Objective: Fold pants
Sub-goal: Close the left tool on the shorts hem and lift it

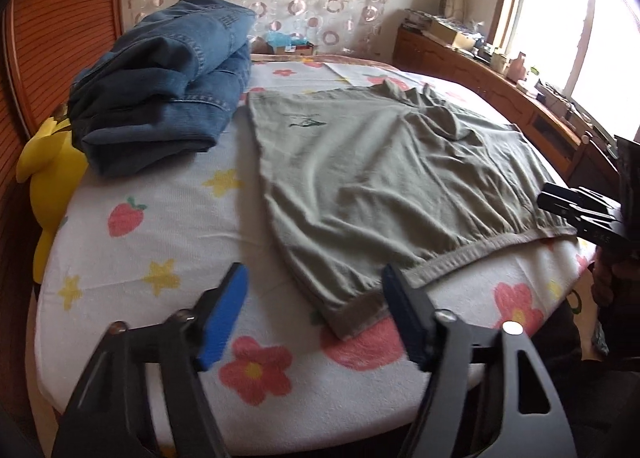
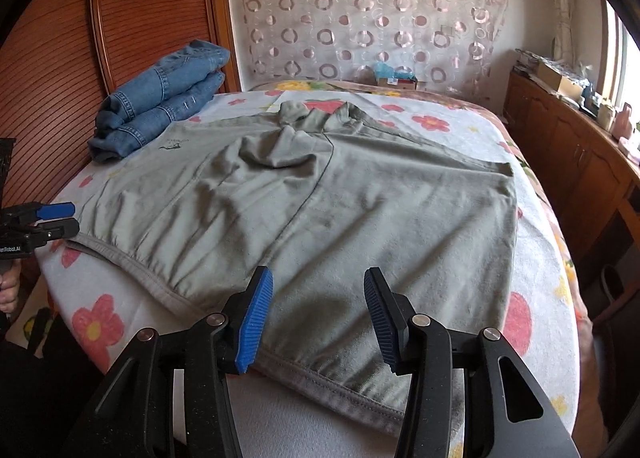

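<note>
Where the bed meets the wooden wall: a yellow plush toy (image 1: 52, 162) is wedged at the mattress edge, partly under the denim.
Jeans (image 1: 168, 90): a folded blue stack at the far left of the bed, just beside the left edge of the pants; whether the two touch I cannot tell.
Bed sheet (image 1: 140, 258): white, printed with red flowers, strawberries and yellow stars; it carries everything.
Left tongs (image 1: 314, 304): jaws stand apart, nothing between the pads; no earlier view bears on their movement. The near left corner of the waistband lies just ahead of the gap, close to the dark right-hand pad, not pinched. In the right wrist view these tongs (image 2: 66, 220) sit at the left edge of the bed, beside the waistband's end, with fingers of the holding hand (image 2: 8, 290) showing below.
Pants (image 2: 320, 194): grey-green, spread flat across the middle of the bed, elastic waistband toward the near edge, legs running away toward the curtain, small dark emblem near the left side. Cloth is bunched into a lump at the crotch, and the far ends are rumpled.
Right tongs (image 2: 318, 298): jaws partly open over the waistband area, pads above the cloth and gripping nothing. Seen from the left wrist view, they (image 1: 560, 206) hover at the waistband's right end.
Curtain (image 2: 360, 18): sheer, ringed pattern, behind the bed.
Cabinet (image 2: 568, 150): wooden, along the right wall under the window, cluttered on top.
</note>
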The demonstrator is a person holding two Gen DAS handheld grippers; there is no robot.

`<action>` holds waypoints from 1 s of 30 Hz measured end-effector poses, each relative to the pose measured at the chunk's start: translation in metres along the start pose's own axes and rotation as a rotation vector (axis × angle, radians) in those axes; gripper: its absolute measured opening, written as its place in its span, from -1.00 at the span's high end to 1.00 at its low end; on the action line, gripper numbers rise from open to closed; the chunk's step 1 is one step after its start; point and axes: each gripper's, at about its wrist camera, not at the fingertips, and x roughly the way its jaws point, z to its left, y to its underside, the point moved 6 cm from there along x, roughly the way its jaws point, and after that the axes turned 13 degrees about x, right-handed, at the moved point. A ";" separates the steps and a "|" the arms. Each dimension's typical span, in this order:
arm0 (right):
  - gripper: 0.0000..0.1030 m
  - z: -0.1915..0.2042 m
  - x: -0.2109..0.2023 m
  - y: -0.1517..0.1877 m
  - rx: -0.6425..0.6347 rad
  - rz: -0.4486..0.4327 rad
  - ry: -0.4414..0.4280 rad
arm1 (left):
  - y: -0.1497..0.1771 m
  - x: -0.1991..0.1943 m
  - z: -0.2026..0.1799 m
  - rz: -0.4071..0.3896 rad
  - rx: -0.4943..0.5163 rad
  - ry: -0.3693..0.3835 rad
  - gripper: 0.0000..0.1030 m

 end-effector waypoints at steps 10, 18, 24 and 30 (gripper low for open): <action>0.04 0.007 0.001 0.007 0.006 0.011 0.003 | 0.000 0.004 -0.009 0.001 0.046 -0.013 0.22; 0.04 0.004 -0.002 0.010 0.022 0.004 -0.003 | -0.007 0.002 -0.013 -0.023 0.060 -0.007 0.86; 0.03 -0.002 -0.007 0.012 0.045 -0.007 -0.014 | -0.031 -0.007 -0.028 -0.054 0.105 0.017 0.92; 0.03 -0.014 -0.013 0.013 0.071 -0.025 -0.003 | -0.071 -0.013 -0.068 -0.103 0.199 0.071 0.93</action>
